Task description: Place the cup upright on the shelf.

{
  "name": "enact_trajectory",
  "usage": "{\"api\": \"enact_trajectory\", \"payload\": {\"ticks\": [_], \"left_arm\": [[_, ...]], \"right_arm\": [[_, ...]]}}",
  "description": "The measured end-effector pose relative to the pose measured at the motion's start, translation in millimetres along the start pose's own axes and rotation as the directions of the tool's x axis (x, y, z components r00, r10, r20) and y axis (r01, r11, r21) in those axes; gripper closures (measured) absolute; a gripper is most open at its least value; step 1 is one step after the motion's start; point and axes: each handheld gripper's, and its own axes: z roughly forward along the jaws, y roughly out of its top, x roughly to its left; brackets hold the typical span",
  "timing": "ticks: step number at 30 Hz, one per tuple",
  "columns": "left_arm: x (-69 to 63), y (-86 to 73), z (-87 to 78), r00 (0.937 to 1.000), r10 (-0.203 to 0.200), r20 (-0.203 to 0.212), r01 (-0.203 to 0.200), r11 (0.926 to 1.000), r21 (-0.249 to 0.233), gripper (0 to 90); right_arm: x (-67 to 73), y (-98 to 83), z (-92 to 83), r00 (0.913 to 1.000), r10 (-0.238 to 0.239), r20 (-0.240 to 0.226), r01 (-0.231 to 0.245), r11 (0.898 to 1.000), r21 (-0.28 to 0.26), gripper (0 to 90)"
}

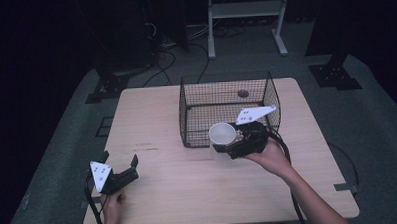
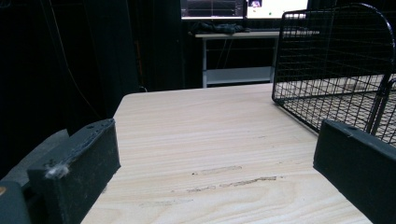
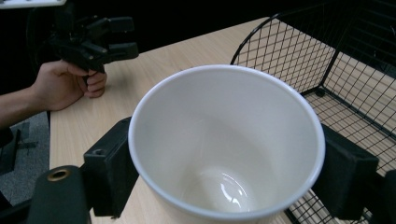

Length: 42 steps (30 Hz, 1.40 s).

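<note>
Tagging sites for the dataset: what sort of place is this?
Likely a lab or recording room, not a home: a bare wooden table on grey carpet in a darkened space, cables trailing over the floor, lit monitors on a desk behind, and a hand-held gripper clamping a white cup.

Right gripper point(image 1: 226, 147) is clamped tight, held up off the surface with the forearm angling in from the bottom right. Left gripper point(image 1: 122, 168) sits low near the person's left corner, jaws spread wide.
</note>
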Motion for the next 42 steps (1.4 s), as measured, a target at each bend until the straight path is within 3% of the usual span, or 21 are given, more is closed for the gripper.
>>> {"api": "enact_trajectory", "payload": {"ticks": [16,30,42], "left_arm": [[0.4,0.0,0.0,1.0000,-0.004,-0.002,0.004,1.0000,0.001,0.0],[0.3,0.0,-0.1,1.0000,-0.004,-0.001,0.004,1.0000,-0.001,0.0],[0.8,-0.1,-0.3,1.0000,-0.007,0.001,0.007,1.0000,-0.001,0.0]], "right_arm": [[-17.0,33.6,-1.7,0.9998,0.003,0.018,-0.003,1.000,-0.026,18.7],[-32.4,51.0,4.7,0.9993,0.012,0.036,-0.011,0.999,-0.030,18.6],[-54.7,70.0,13.0,0.9972,0.030,0.069,-0.029,0.999,-0.017,18.7]]}}
